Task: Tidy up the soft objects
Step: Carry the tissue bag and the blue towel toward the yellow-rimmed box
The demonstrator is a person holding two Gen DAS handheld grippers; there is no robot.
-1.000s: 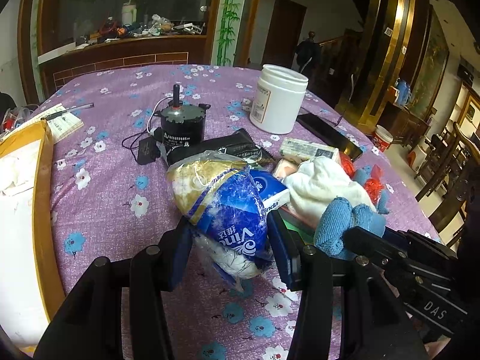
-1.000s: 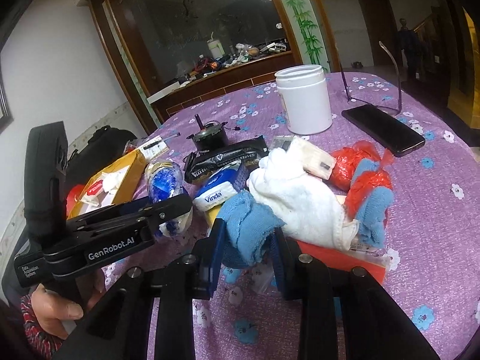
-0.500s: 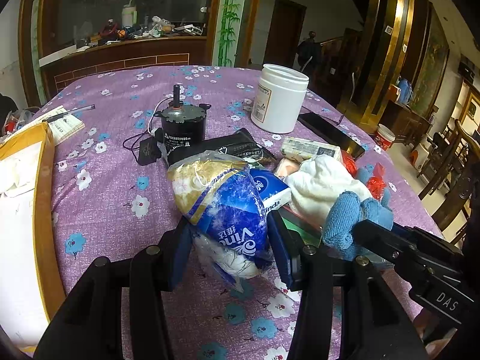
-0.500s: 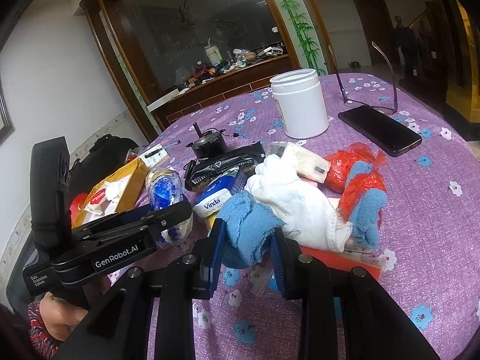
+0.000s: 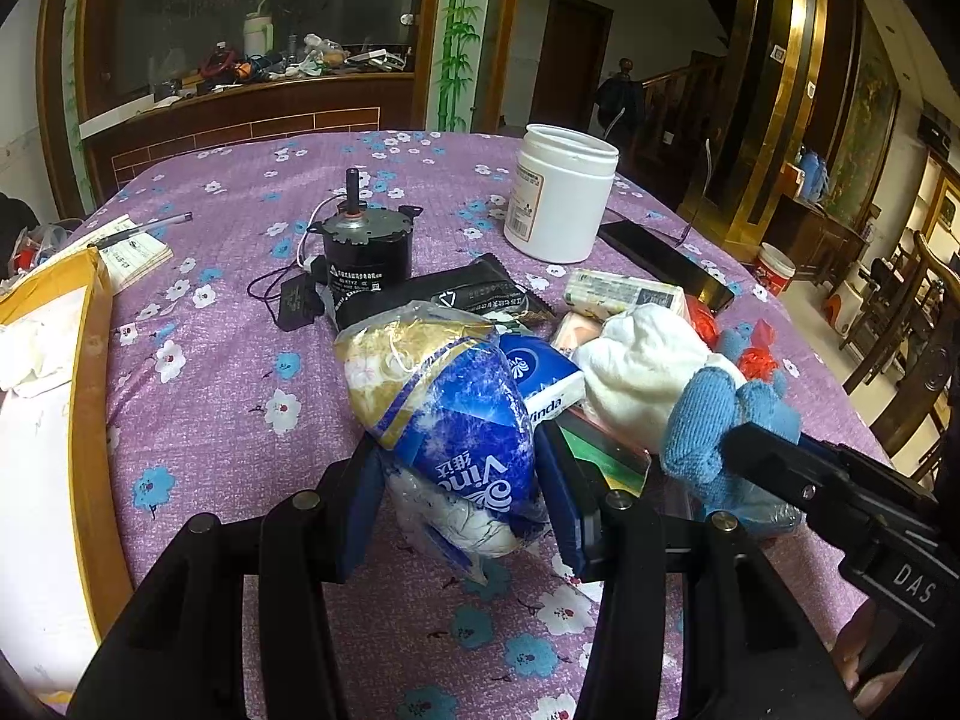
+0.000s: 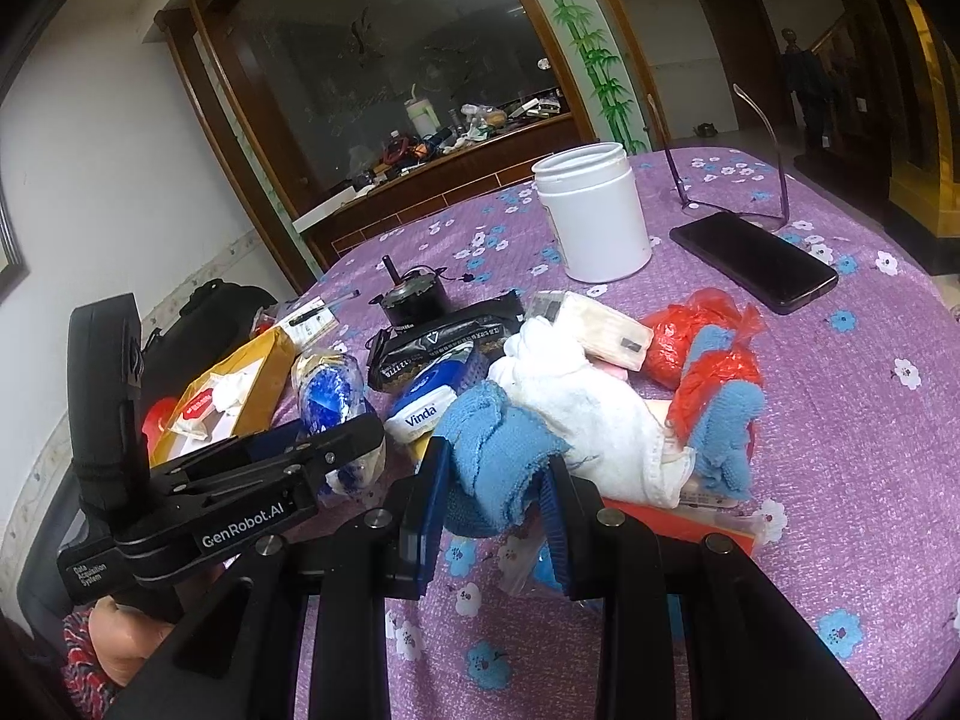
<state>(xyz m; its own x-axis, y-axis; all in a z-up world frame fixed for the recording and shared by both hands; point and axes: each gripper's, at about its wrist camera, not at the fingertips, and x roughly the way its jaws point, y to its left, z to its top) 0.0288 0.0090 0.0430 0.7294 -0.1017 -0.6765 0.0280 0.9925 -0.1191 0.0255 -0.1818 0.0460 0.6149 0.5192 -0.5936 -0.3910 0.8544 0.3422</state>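
Left tongs [image 5: 459, 480] clamped on tissue pack [image 5: 450, 414], lower end crumpled, above tabletop [image 5: 210, 396]. Right tongs [image 6: 495, 480] clamped on blue cloth [image 6: 495, 450]. Beyond, white cloth [image 6: 600, 420] partly covering red bag [image 6: 690, 330]; contents hidden.

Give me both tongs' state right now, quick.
Left tongs: closed on the blue Vinda tissue bag.
Right tongs: closed on the blue cloth.

Blue cloth [image 5: 702, 420] slightly closer to tissue pack [image 5: 456, 420].
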